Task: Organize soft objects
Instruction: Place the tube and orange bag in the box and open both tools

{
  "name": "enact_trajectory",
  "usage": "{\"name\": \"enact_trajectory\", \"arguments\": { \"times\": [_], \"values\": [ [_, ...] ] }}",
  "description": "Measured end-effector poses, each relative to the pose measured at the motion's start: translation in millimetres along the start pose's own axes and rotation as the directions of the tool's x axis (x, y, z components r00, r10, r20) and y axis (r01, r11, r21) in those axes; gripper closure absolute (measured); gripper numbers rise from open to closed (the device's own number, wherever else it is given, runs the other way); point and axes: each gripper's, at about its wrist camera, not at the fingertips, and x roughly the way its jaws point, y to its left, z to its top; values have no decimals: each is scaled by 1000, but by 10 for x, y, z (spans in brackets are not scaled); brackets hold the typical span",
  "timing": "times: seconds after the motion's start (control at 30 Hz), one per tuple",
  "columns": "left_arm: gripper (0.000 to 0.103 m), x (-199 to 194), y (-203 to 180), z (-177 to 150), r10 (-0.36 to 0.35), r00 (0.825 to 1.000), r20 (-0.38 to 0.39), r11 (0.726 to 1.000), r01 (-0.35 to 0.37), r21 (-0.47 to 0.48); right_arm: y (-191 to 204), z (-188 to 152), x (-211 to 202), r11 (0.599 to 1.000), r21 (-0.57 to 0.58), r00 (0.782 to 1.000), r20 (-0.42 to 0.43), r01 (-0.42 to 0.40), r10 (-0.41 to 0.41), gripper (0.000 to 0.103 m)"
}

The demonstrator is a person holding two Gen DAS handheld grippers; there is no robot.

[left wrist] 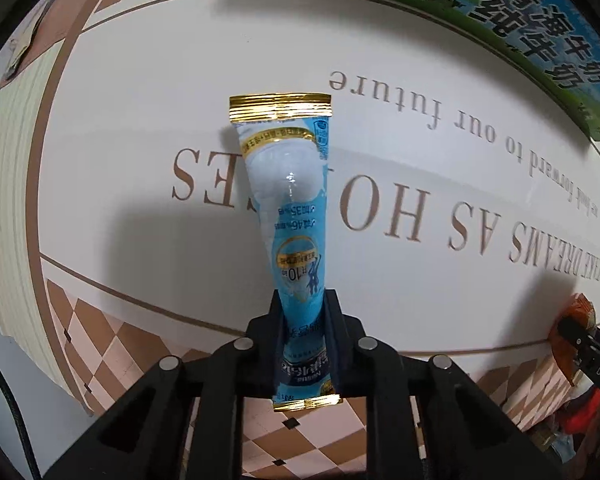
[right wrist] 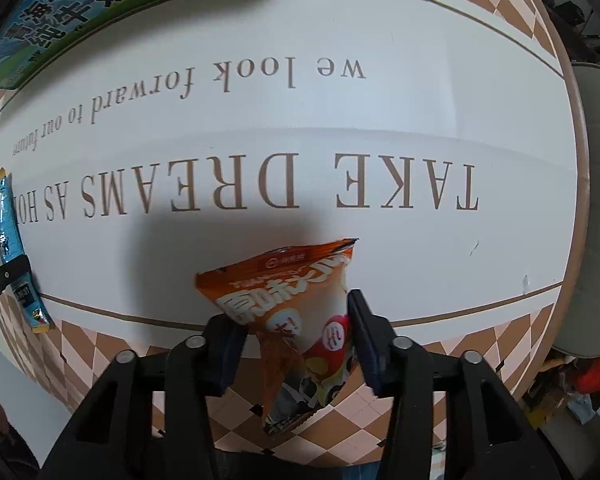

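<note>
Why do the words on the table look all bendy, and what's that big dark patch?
Left wrist view: the fisheye lens curves the tablecloth lettering; the blue sachet shows a small glare spot. Right wrist view: same bending, and the dark patch is shadow on the cloth behind the orange snack bag.

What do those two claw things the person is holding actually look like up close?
Both are matte black plastic. The left gripper has slim flat jaws on hinged link bars joined by round silver pins. The right gripper is built alike, with dark blue pads lining its jaws. No cables show on them.
</note>
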Motion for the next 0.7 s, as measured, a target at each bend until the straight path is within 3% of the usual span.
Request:
{"name": "enact_trajectory", "arguments": {
  "times": [0.23, 0.4, 0.57, 0.7],
  "values": [
    [89, -513, -77, -188, -75, 994, 77, 997, 72, 41, 92, -164, -326, 996, -14, 995, 54, -87, 87, 60],
    [89, -1243, -266, -147, -158, 970, 185, 984, 140, 109, 136, -136, -853, 983, -24, 974, 133, -181, 182, 61],
    [89, -2104, -577, 236, -233, 924, 303, 962, 173, 212, 85, 70, -1622, 962, -48, 929, 253, -268, 271, 61],
    [89, -2439, -776, 824, -204, 902, 380, 961, 111, 254, 82, 439, -2067, 965, -60, 908, 329, -255, 260, 61]
  ]
}}
